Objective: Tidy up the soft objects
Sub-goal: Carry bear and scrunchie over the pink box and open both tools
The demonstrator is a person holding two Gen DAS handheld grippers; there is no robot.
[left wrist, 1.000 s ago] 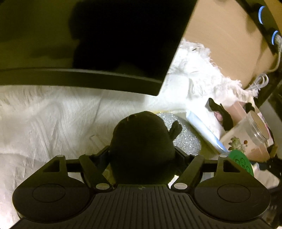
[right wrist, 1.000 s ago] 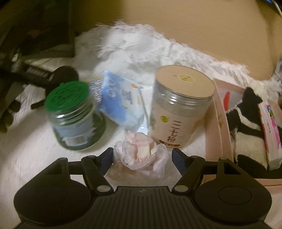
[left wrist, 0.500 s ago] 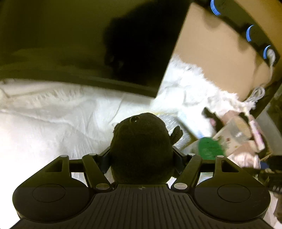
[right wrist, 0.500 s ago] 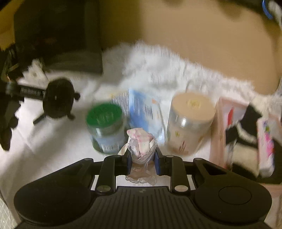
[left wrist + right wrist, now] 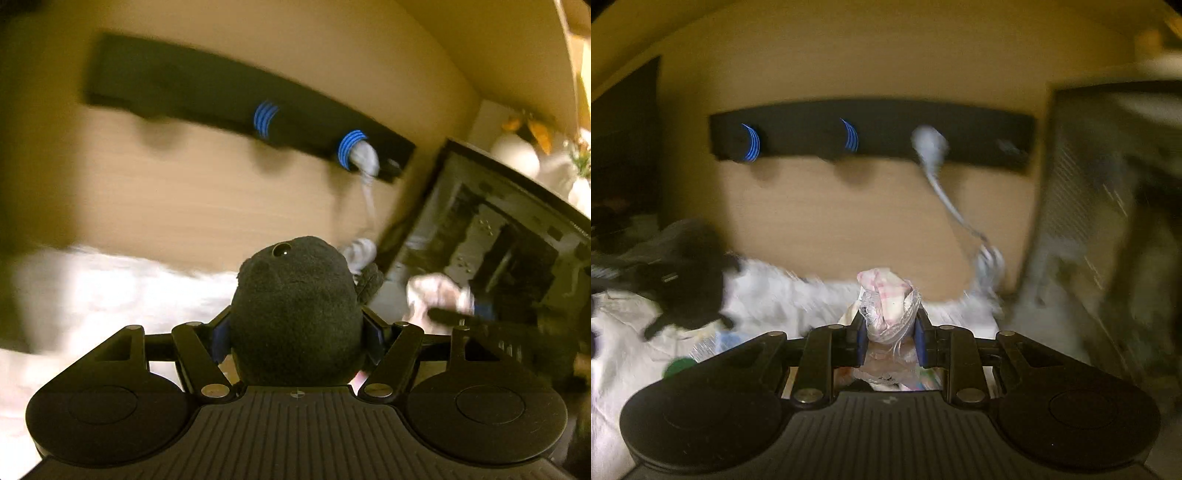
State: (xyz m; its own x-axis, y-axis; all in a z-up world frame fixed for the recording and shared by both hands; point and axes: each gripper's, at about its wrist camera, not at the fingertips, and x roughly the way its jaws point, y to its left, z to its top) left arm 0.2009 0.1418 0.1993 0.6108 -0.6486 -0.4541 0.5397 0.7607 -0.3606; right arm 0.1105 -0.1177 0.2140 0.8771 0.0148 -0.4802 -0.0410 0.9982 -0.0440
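A black plush toy (image 5: 295,310) with a shiny eye fills the space between the fingers of my left gripper (image 5: 295,332), which is shut on it and holds it above the white fluffy cloth (image 5: 110,288). My right gripper (image 5: 891,334) is shut on a small clear plastic bag with pink and white soft pieces (image 5: 888,299), also lifted off the cloth. In the right wrist view the black plush toy (image 5: 687,284) shows as a dark blur at the left, and the bag (image 5: 436,295) is a pale blur in the left wrist view.
A black wall strip with blue-ringed sockets (image 5: 871,136) and a white plug with cable (image 5: 929,147) hangs on the wooden panel ahead. An open computer case (image 5: 491,251) stands at the right. A green lid (image 5: 677,367) and a blue packet (image 5: 727,338) lie below.
Both grippers have risen and tilted up, so the wall strip now fills the views. The right gripper closed on the plastic bag and lifted it. The left still holds the plush.
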